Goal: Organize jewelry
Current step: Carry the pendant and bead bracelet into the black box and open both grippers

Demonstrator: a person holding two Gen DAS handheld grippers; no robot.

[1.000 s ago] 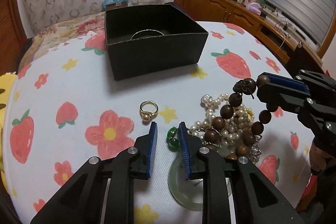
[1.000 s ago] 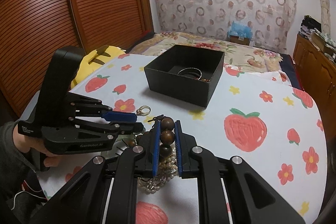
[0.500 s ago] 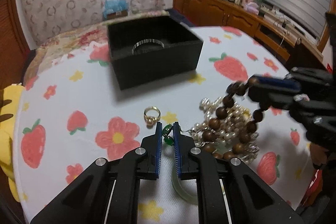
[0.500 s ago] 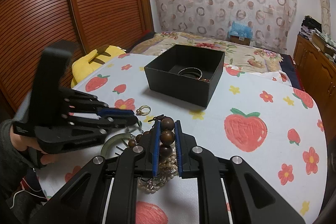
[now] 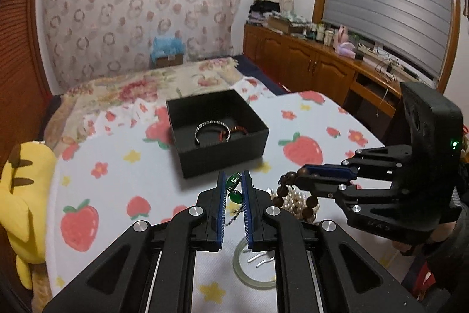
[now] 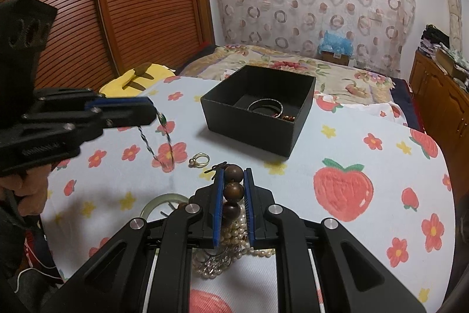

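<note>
My left gripper (image 5: 234, 181) is shut on a green-stone necklace (image 5: 234, 189) and holds it in the air; its thin cord (image 6: 149, 148) hangs in a loop below the gripper (image 6: 152, 115) in the right wrist view. My right gripper (image 6: 233, 175) is shut on a brown wooden bead bracelet (image 6: 233, 189), lifted above a heap of pearl strands (image 6: 231, 233). The bracelet also shows in the left wrist view (image 5: 293, 189). A black open box (image 5: 218, 131) holds a silver bangle (image 5: 212, 129) and a red bracelet (image 5: 234, 132). A gold ring (image 6: 200, 159) lies on the cloth.
A pale jade bangle (image 5: 252, 269) lies on the strawberry-print tablecloth (image 6: 366, 166) below my left gripper. A yellow plush toy (image 5: 20, 195) sits at the table's left edge. A bed and wooden cabinets stand beyond the table.
My left gripper has closed on the green-stone necklace and lifted it up off the table, toward the box. My right gripper stays shut on the bead bracelet, nearly still.
</note>
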